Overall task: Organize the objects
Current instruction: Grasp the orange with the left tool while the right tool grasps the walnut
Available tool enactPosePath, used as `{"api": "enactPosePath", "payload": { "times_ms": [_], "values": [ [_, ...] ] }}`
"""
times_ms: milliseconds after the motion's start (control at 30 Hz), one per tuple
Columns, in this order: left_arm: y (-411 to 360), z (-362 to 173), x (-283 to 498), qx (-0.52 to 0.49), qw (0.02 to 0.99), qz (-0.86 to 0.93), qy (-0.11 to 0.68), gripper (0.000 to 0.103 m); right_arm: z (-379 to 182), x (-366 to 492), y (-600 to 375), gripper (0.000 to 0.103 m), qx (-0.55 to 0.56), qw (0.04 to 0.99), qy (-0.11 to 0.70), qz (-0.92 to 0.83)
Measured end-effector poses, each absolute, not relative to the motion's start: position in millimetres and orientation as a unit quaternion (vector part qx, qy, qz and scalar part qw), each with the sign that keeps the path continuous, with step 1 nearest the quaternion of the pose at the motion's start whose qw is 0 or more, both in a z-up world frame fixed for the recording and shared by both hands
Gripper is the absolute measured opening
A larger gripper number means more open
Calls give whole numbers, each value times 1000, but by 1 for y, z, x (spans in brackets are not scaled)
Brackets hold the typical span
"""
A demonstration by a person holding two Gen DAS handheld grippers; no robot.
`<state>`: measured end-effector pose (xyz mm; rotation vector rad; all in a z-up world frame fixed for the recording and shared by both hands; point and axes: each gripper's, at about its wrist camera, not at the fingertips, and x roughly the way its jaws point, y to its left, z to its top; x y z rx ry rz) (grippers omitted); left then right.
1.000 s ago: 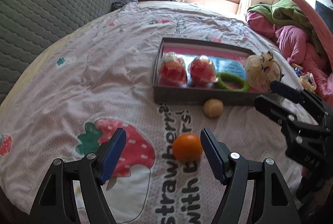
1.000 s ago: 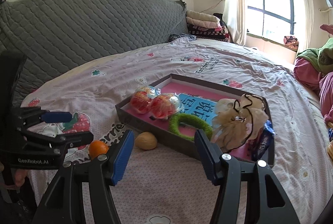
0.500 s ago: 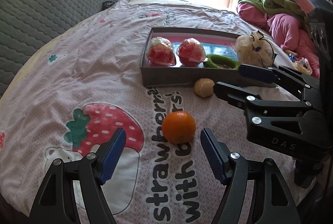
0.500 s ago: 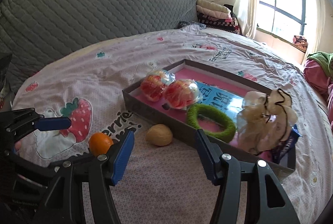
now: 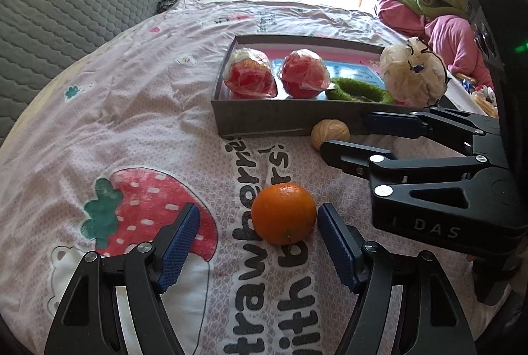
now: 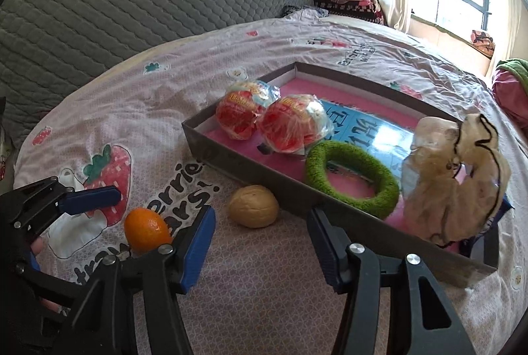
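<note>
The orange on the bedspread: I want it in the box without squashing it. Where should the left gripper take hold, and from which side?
Grip the orange across its widest middle, coming in low from the near side, where the open left gripper already brackets it. It is round, so off-centre pads would slip.

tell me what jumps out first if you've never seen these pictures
A bright orange sits on the strawberry-print bedspread, between the open jaws of the left gripper. Behind it a shallow grey box holds two red wrapped balls, a green ring and a cream pouch, with a walnut just outside its near wall.
</note>
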<state>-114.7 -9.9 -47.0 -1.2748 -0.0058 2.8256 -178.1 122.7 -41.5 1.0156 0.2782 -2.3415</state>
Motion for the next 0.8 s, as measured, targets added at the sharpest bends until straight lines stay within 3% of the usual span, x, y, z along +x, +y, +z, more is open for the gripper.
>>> {"api": "enactPosePath", "payload": {
  "times_ms": [400, 500, 633, 800],
  "values": [
    [-8, -53, -126, -401, 17, 916, 4, 72, -56, -186, 113, 41, 402, 277, 113, -865],
    [-5, -52, -125, -396, 21, 918, 8, 57, -57, -188, 111, 35, 402, 281, 110, -865],
    [-1, -52, -123, -392, 33, 919, 9, 40, -56, -187, 111, 35, 399, 285, 110, -865],
    [-2, -51, -119, -387, 34, 922, 7, 39, -50, -185, 117, 35, 393, 292, 93, -867]
  ]
}}
